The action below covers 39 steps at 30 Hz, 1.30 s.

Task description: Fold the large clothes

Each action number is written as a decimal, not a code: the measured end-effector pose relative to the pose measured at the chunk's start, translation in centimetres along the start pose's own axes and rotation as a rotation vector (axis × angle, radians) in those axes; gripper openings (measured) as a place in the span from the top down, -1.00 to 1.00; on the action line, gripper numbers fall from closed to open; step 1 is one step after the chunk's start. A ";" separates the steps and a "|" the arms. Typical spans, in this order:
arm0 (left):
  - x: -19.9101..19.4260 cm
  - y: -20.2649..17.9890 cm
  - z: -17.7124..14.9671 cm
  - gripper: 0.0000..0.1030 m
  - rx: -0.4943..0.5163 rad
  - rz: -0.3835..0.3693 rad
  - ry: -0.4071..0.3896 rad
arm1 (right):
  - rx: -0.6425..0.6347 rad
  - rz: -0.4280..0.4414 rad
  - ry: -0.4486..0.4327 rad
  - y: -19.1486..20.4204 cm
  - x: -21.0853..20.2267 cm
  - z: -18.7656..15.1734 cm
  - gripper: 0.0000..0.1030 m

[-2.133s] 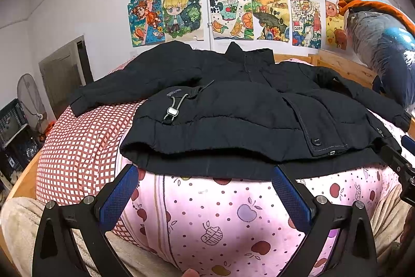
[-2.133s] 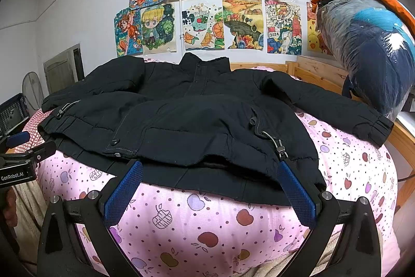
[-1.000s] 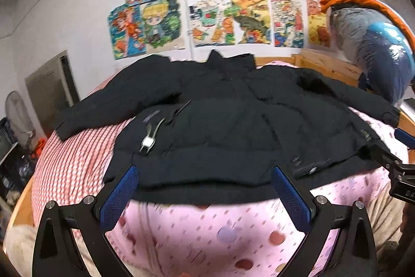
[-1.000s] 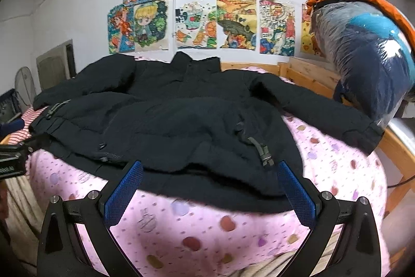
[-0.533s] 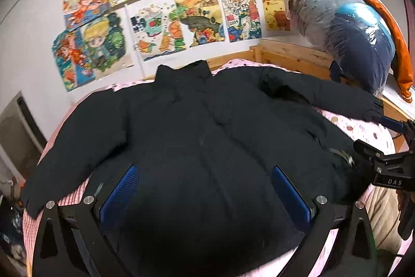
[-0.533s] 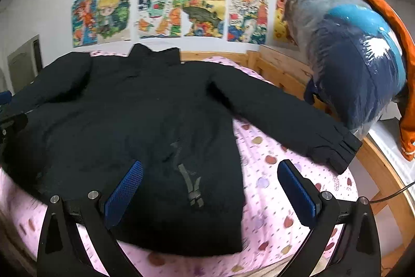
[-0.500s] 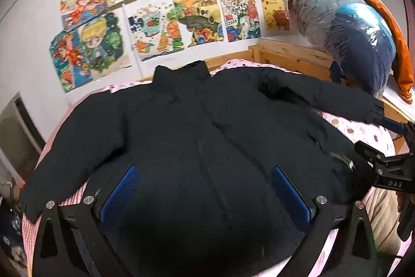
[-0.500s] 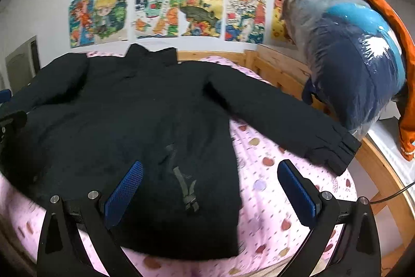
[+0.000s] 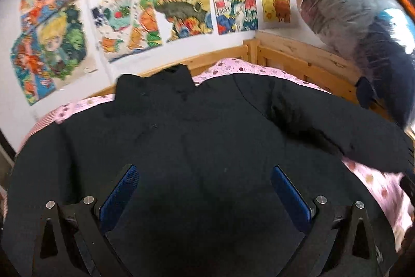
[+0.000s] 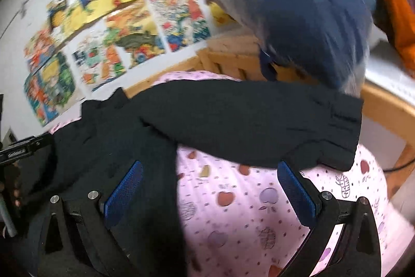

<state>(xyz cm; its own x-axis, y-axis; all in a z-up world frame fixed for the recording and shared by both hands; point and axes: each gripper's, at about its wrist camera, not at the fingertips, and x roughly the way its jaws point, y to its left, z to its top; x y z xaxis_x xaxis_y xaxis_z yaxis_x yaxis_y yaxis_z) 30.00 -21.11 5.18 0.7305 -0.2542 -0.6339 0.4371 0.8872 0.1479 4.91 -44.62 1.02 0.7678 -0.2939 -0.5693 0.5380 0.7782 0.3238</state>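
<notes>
left gripper [image 9: 205, 194] spread, now low over black jacket [image 9: 197, 147] body | right gripper [image 10: 210, 188] spread, swung toward sleeve [image 10: 259, 121] | 0 folds yet; sleeve fold likely next

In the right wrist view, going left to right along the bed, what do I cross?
Left gripper → black jacket body → outstretched sleeve → sleeve cuff → wooden bed rail.

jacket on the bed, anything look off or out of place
Nothing stands out. The black jacket lies spread flat on the pink bedspread, one sleeve stretched toward the bed's edge; no tears or spills show.
</notes>
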 end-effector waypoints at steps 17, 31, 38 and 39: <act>19.3 -6.5 1.8 -1.00 -0.063 -0.095 0.273 | 0.397 -0.116 -0.075 -6.9 7.5 0.4 -0.94; 11.9 0.4 2.4 -0.82 -0.218 -0.279 0.211 | 0.117 -0.055 -0.274 -1.2 2.9 6.2 0.69; 1.0 9.9 0.5 -0.82 -0.260 -0.253 0.099 | -0.301 0.117 -0.409 12.2 -0.4 11.0 0.69; -0.3 11.2 0.0 -0.82 -0.274 -0.241 0.095 | -0.349 0.137 -0.420 13.9 -0.8 11.0 0.69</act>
<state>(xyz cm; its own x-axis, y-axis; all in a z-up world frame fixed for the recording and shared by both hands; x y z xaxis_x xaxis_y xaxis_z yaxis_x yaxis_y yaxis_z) 34.71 -11.09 7.04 0.5663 -0.4432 -0.6949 0.4251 0.8794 -0.2145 15.58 -39.72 14.30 0.9334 -0.3177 -0.1665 0.3318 0.9412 0.0638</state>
